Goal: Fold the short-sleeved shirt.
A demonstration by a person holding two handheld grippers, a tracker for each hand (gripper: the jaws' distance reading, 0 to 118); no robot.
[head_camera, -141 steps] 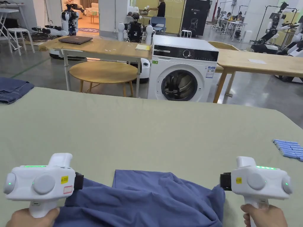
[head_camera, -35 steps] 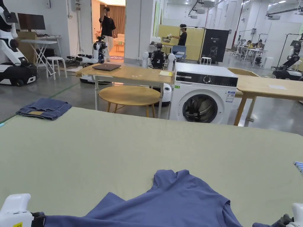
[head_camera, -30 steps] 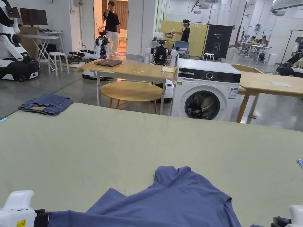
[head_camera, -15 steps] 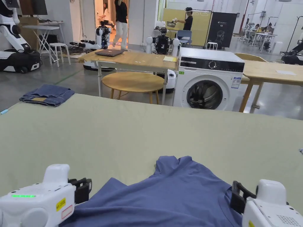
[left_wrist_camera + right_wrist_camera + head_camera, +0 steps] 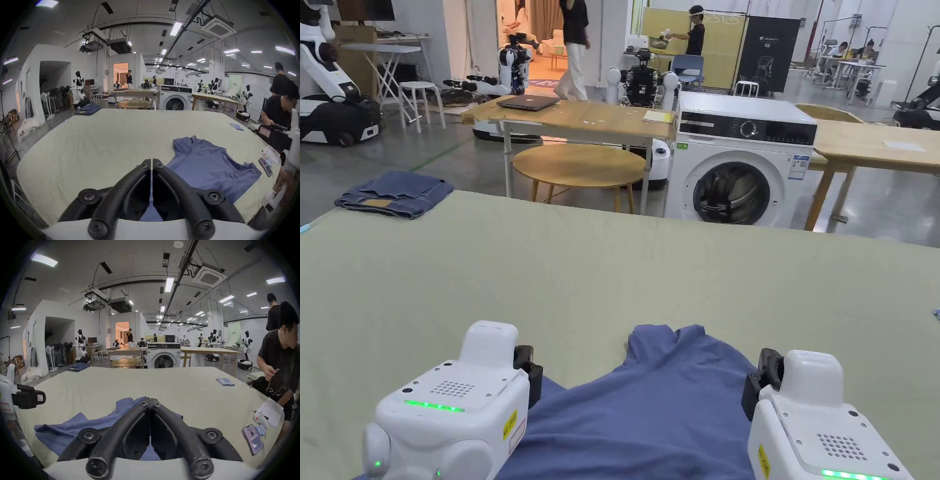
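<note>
two grippers are hanging low over the near edge of the green table point(image 5: 612, 269), one at each side of the blue shirt point(image 5: 650, 412), which is lying rumpled on the cloth with one sleeve pointing away. the left gripper point(image 5: 152, 162) is showing its jaws pressed together, blue cloth lying under and between their bases; whether they are pinching it cannot be told. the right gripper point(image 5: 150, 401) is likewise drawn tight, tips meeting over the shirt. folded jeans point(image 5: 394, 194) are lying at the far left corner, and a phone point(image 5: 252, 438) is lying near the right edge.
</note>
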